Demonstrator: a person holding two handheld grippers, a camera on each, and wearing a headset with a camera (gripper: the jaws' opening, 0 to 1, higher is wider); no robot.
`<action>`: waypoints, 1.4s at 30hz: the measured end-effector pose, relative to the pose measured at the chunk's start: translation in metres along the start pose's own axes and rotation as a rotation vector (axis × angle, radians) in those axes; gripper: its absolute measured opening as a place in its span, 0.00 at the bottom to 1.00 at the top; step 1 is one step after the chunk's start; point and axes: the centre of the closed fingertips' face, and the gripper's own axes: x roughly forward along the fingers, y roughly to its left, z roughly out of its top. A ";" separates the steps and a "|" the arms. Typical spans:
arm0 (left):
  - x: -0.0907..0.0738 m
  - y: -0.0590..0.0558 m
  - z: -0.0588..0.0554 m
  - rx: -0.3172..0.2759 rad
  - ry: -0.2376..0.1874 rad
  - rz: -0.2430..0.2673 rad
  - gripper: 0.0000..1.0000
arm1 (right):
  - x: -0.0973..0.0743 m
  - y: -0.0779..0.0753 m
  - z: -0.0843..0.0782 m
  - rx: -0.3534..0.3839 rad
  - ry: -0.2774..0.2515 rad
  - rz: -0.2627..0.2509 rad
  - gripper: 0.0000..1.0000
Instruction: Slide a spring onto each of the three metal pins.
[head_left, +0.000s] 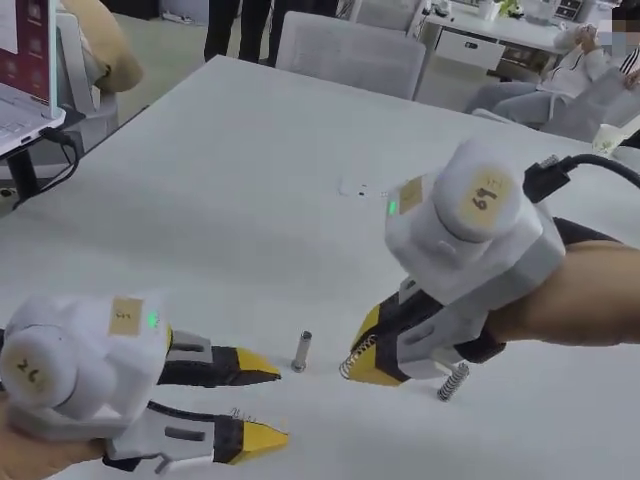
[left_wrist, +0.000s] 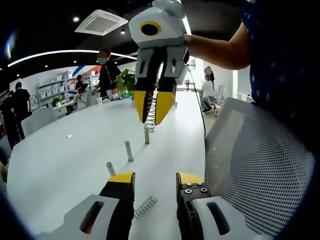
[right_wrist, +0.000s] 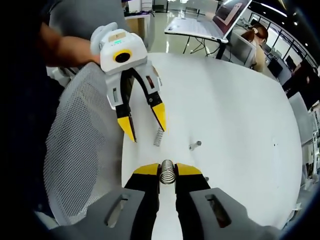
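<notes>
My right gripper (head_left: 362, 362) is shut on a spring (right_wrist: 167, 171), which also hangs between its yellow tips in the left gripper view (left_wrist: 150, 114). It hovers just right of a bare upright pin (head_left: 301, 351). A second bare pin (left_wrist: 129, 151) stands behind the nearest one (left_wrist: 110, 168). Farther back, a pin carries a spring (left_wrist: 147, 134), which appears at the right in the head view (head_left: 452, 381). My left gripper (head_left: 275, 403) is open low over the table. A loose spring (left_wrist: 145, 206) lies on the white table (head_left: 220, 200) between its jaws.
A laptop (head_left: 25, 60) sits at the table's far left edge, with cables below it. Grey chairs (head_left: 350, 50) stand beyond the far edge. A mesh chair back (left_wrist: 250, 165) is close beside the table. People stand and sit in the background.
</notes>
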 end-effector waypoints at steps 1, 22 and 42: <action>-0.001 0.001 -0.002 -0.003 0.003 0.005 0.29 | -0.001 -0.002 -0.002 0.004 0.001 -0.005 0.08; -0.010 0.022 -0.034 -0.040 0.046 0.118 0.67 | -0.007 -0.046 -0.030 0.066 0.065 -0.073 0.09; -0.013 0.027 -0.035 -0.064 0.035 0.136 0.69 | 0.034 -0.072 -0.050 0.084 0.159 -0.033 0.09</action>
